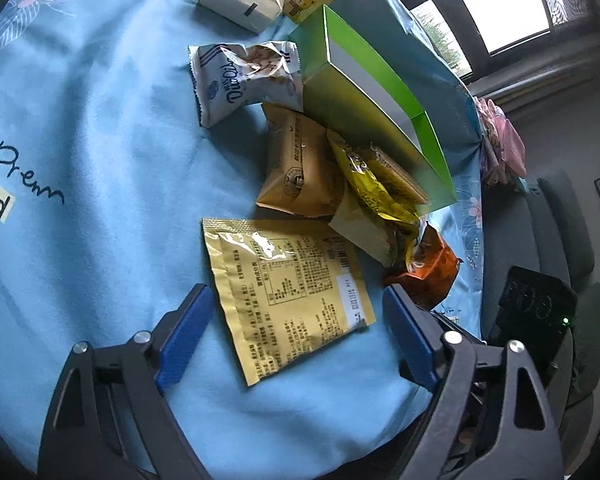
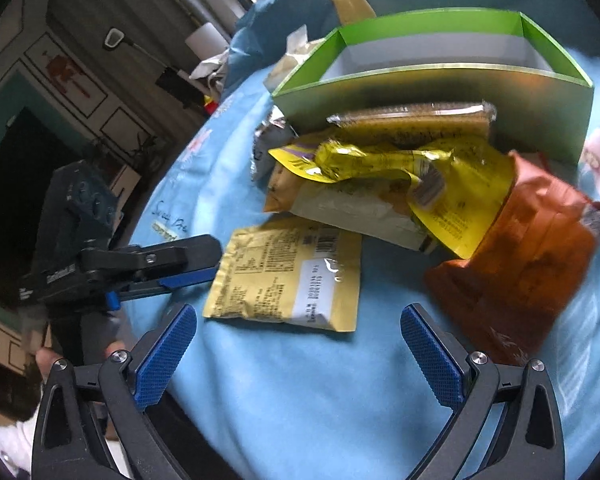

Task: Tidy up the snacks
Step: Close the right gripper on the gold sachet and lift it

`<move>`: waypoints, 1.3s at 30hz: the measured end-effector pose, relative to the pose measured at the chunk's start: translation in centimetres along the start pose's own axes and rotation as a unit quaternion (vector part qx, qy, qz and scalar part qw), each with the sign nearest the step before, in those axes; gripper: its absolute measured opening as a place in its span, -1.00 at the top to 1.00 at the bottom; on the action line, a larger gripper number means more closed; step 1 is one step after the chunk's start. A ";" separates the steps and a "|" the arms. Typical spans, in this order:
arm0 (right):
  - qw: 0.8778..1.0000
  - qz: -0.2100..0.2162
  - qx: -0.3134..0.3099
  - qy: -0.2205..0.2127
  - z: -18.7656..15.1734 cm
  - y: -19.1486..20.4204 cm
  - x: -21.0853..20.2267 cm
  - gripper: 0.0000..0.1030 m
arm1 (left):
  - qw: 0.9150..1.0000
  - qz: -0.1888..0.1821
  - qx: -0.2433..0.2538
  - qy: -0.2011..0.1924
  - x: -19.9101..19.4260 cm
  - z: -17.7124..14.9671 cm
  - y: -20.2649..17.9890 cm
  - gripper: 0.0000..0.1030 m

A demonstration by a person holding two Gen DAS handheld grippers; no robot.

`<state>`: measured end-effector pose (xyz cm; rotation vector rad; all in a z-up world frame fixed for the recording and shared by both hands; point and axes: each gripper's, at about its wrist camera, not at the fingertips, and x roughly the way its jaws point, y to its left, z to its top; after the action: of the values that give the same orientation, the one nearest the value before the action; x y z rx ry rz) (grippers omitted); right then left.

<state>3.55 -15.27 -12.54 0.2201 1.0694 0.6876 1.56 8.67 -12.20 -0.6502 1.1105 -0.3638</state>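
Here the left gripper stands with its jaws wide, nothing pressed between the pads, and the flat yellow sachet lies face down on the blue cloth between its fingertips. The right gripper is likewise spread and empty, that sachet just beyond its tips, the orange packet to its right. Behind stands the open green box; a white bag reads "DuoDuo", the cloth "Prem".

Black jaws frames, blue ribbed pads, silver screws.
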 end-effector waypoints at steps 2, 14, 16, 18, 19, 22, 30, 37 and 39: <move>1.000 0.003 0.001 0.002 0.2 -0.3 0.6 -0.97 | 1.000 -0.007 -0.002 -0.004 0.1 0.1 0.4 -0.63; 1.000 0.003 -0.012 -0.005 1.1 -0.3 2.2 -0.67 | 1.000 -0.012 -0.014 -0.004 1.4 0.2 0.5 0.14; 1.000 -0.003 -0.012 -0.005 1.0 -0.6 2.1 -0.45 | 1.000 -0.017 -0.022 -0.008 1.1 0.2 1.0 0.23; 1.000 -0.010 -0.009 -0.005 1.0 -1.0 1.9 -0.20 | 1.000 -0.012 -0.028 -0.008 1.0 0.3 1.3 0.35; 1.000 -0.014 -0.007 -0.004 1.1 -1.2 1.9 -0.03 | 1.000 -0.011 -0.028 -0.009 1.0 0.3 1.3 0.37; 1.000 -0.020 0.003 -0.004 1.1 -1.8 1.8 0.40 | 1.000 0.001 -0.023 -0.013 0.8 0.1 1.2 0.49; 1.000 0.000 0.001 -0.001 0.1 -1.2 1.3 0.90 | 1.000 0.015 -0.019 -0.015 -0.2 -0.3 0.6 0.64; 1.000 0.025 -0.009 -0.011 -0.4 0.4 -0.9 0.91 | 0.999 0.026 0.019 -0.038 -3.0 -1.2 -2.0 0.64; 0.999 0.030 -0.014 -0.015 -0.2 1.0 -1.8 0.91 | 0.998 0.025 0.028 -0.047 -3.8 -1.1 -2.8 0.64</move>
<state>2.39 -15.60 -10.86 0.2379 1.0277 0.7503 -0.92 8.42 -8.05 -0.5830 1.0208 -0.3168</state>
